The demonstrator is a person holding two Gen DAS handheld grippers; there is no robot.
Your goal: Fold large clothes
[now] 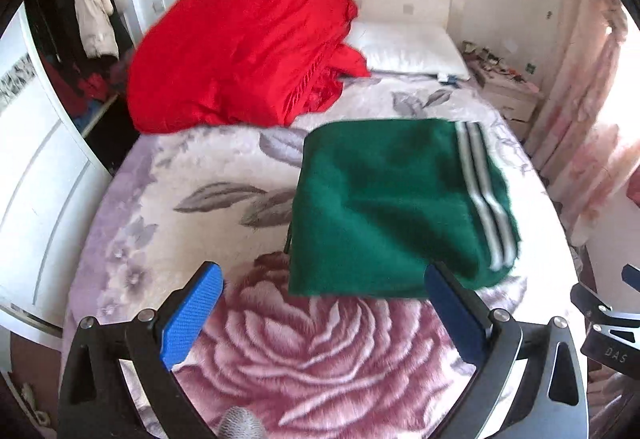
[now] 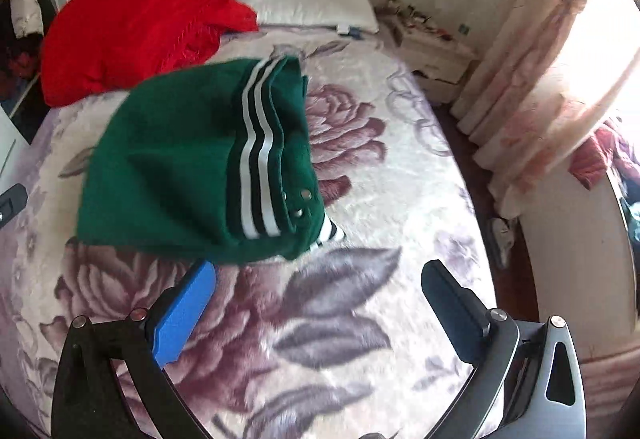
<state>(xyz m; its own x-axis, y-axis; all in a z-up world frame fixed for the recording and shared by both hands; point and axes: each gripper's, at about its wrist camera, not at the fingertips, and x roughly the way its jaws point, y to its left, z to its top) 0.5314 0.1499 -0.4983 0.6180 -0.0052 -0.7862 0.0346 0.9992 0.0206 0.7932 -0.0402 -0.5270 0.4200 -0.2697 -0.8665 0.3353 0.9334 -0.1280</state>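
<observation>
Done: green fleece garment with white stripes (image 2: 192,167) lies folded on floral bed blanket (image 1: 320,351) | Left: red quilted garment (image 1: 240,55) bunched | left claw (image 1: 320,303), right claw (image 2: 316,303): spread, empty.

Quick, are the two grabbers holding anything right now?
Left gripper: jaws open, holding nothing.
Right gripper: jaws open, holding nothing.

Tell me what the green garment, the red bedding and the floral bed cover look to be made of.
Green garment: thick matte knit or fleece, judging by its soft, unshiny surface; white woven-looking stripes and metal snaps at one edge.
Red bedding: thin, smooth, slightly glossy fabric, perhaps satin or nylon, with fine creases and highlights.
Floral bed cover: plush, fuzzy pile, probably a synthetic blanket.
</observation>
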